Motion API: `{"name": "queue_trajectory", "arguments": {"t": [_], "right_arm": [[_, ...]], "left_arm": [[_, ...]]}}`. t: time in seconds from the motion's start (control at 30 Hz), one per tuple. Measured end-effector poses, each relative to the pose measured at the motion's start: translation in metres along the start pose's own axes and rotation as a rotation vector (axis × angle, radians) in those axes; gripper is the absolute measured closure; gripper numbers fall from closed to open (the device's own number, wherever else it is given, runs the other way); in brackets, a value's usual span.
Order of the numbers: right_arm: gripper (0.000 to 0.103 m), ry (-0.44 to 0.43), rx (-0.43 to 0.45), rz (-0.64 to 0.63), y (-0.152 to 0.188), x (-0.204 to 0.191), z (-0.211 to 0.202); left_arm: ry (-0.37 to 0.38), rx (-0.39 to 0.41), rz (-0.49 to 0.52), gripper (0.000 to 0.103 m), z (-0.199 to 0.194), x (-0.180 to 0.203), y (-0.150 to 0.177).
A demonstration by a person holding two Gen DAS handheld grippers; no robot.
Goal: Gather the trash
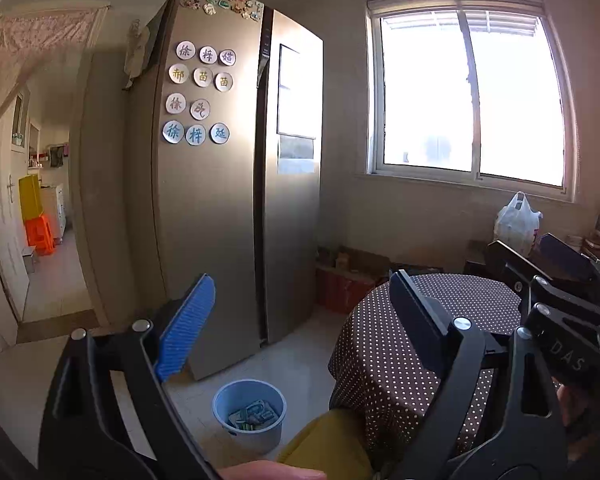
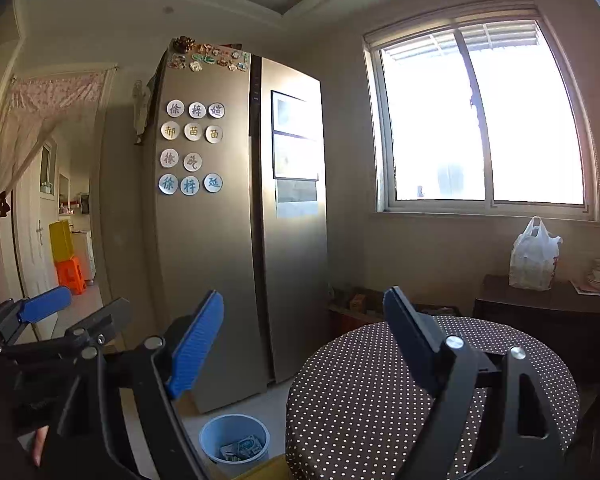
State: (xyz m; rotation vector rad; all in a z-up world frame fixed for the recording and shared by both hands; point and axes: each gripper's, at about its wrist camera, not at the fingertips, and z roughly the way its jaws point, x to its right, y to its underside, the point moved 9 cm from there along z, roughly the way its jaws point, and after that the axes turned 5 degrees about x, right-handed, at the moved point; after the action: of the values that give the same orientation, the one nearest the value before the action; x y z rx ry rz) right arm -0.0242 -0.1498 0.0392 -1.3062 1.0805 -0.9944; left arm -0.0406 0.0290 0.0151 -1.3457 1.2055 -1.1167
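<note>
A light blue trash bin (image 1: 249, 412) stands on the floor between the fridge and the round table, with several crumpled wrappers (image 1: 254, 414) inside; it also shows in the right wrist view (image 2: 233, 442). My left gripper (image 1: 300, 292) is open and empty, held high above the floor. My right gripper (image 2: 304, 308) is open and empty too, beside the left one. The right gripper shows at the right edge of the left wrist view (image 1: 540, 256), and the left gripper shows at the left edge of the right wrist view (image 2: 80, 304).
A tall gold fridge (image 1: 228, 184) with round magnets stands ahead. A round table with a brown polka-dot cloth (image 2: 380, 392) is at the right. A white plastic bag (image 2: 534, 256) sits on a dark cabinet (image 2: 548, 308) under the window. A yellow seat (image 1: 332, 444) is by the table. A doorway (image 1: 40, 216) opens at the left.
</note>
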Motion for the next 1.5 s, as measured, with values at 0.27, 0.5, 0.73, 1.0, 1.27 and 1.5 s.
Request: {"name": "queue_trajectory", "arguments": {"t": [0.27,0.5,0.73,1.0,1.27,1.5], "right_arm": [[0.022,0.016,-0.046,0.001,0.018,-0.002,0.007],[0.022,0.03,-0.049,0.009,0.018,0.001,0.007],[0.022,0.035,-0.05,0.014,0.019,0.004,0.006],[0.022,0.039,-0.053,0.025,0.02,0.009,0.005],[0.021,0.037,-0.066,0.026,0.023,0.012,0.007],[0.021,0.042,-0.075,0.028,0.026,0.014,0.008]], "left_arm": [[-0.002,-0.062,0.0,0.015,0.01,-0.002,0.016],[0.011,-0.078,0.008,0.015,0.012,0.003,0.018],[0.013,-0.089,0.017,0.015,0.012,0.008,0.019],[0.007,-0.098,0.044,0.015,0.012,0.014,0.02],[0.011,-0.109,0.043,0.015,0.014,0.017,0.023],[0.004,-0.125,0.029,0.015,0.017,0.013,0.026]]}}
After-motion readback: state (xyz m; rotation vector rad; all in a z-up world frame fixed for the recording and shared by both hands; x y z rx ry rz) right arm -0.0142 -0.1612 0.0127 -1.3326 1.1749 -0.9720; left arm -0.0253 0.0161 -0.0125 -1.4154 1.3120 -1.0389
